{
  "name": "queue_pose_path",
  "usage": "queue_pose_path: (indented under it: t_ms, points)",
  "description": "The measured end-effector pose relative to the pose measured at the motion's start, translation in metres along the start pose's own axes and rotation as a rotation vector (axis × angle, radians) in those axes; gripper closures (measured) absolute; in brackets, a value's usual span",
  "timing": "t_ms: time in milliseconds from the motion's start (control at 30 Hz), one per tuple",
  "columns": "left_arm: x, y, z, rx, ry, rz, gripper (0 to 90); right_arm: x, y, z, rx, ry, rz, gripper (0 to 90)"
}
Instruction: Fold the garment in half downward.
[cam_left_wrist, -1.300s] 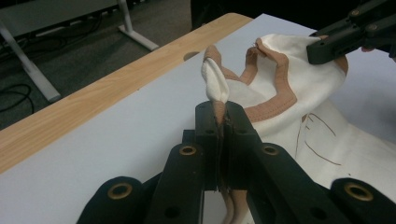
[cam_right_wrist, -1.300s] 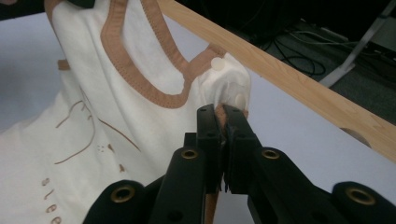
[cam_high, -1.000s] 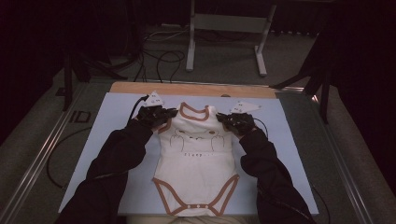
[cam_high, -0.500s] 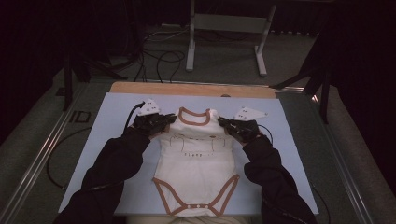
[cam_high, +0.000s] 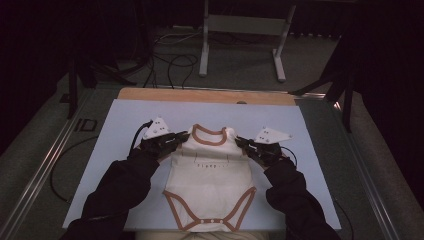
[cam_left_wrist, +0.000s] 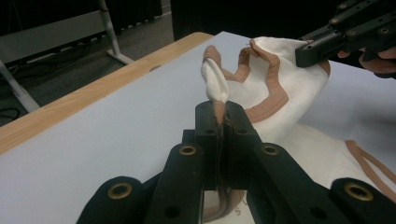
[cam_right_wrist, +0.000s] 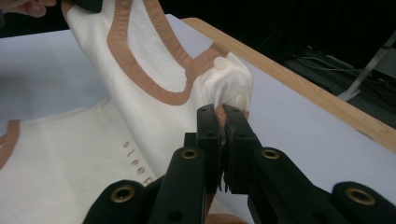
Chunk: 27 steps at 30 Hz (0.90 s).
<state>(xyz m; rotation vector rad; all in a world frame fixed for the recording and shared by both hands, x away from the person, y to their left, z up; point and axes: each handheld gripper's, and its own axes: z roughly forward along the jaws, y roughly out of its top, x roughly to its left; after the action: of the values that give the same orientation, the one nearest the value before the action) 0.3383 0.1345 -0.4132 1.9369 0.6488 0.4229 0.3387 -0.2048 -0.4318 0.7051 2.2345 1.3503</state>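
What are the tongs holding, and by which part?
Both hold the white bodysuit: left tongs pinch one shoulder, right tongs the other, beside the neckline.

My left gripper (cam_left_wrist: 219, 114) and right gripper (cam_right_wrist: 220, 116) are matt black plastic with brass-looking rivets. The bodysuit (cam_high: 210, 170) is soft white cloth with ribbed tan trim. The counter (cam_high: 320, 130) has a smooth, matt pale sheet over a wooden edge (cam_high: 200, 95) along the upper frame.
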Motion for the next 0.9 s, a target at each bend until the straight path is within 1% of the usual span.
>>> queue_pose_path:
  t_ms: [67,133,367,400,467,500,567,600,633,767,800,833,867,900]
  points:
    - [-0.004,-0.001,-0.002,-0.001,0.006,0.007,87.4,0.004,-0.002,-0.003,0.002,0.006,0.005,86.8]
    - [-0.007,-0.003,-0.004,-0.009,-0.003,-0.002,87.4,0.006,-0.005,-0.006,0.003,0.008,0.001,86.8]
    - [-0.025,-0.015,-0.009,0.005,-0.014,0.017,87.4,0.018,-0.016,-0.014,0.01,0.016,-0.007,86.8]
    - [-0.027,-0.017,-0.009,0.008,-0.018,0.019,87.4,0.02,-0.018,-0.015,0.009,0.016,0.002,86.8]
    - [-0.03,-0.022,-0.009,0.016,-0.019,0.013,87.4,0.022,-0.023,-0.017,0.017,0.022,0.008,86.8]
    - [-0.032,-0.024,-0.009,0.02,-0.028,0.005,87.4,0.023,-0.025,-0.017,0.017,0.026,0.01,86.8]
    - [-0.035,-0.03,-0.008,0.033,-0.028,-0.003,87.4,0.026,-0.029,-0.018,0.021,0.032,0.033,86.8]
    - [-0.037,-0.033,-0.008,0.041,-0.033,-0.003,87.3,0.027,-0.031,-0.018,0.025,0.036,0.021,86.8]
    - [-0.04,-0.036,-0.007,0.044,-0.03,-0.002,87.3,0.029,-0.034,-0.019,0.032,0.039,0.03,86.8]
    - [-0.048,-0.045,-0.008,0.05,-0.048,-0.016,87.3,0.035,-0.042,-0.021,0.045,0.051,0.031,86.8]
    - [-0.05,-0.047,-0.008,0.054,-0.055,-0.024,87.3,0.037,-0.044,-0.021,0.053,0.052,0.049,86.8]
    - [-0.05,-0.047,-0.008,0.054,-0.055,-0.024,87.3,0.037,-0.044,-0.021,0.053,0.052,0.049,86.8]
    - [-0.053,-0.052,-0.008,0.064,-0.059,-0.031,87.3,0.04,-0.05,-0.023,0.059,0.065,0.053,86.8]
    - [-0.055,-0.054,-0.008,0.068,-0.061,-0.036,87.3,0.041,-0.052,-0.023,0.063,0.07,0.056,86.8]
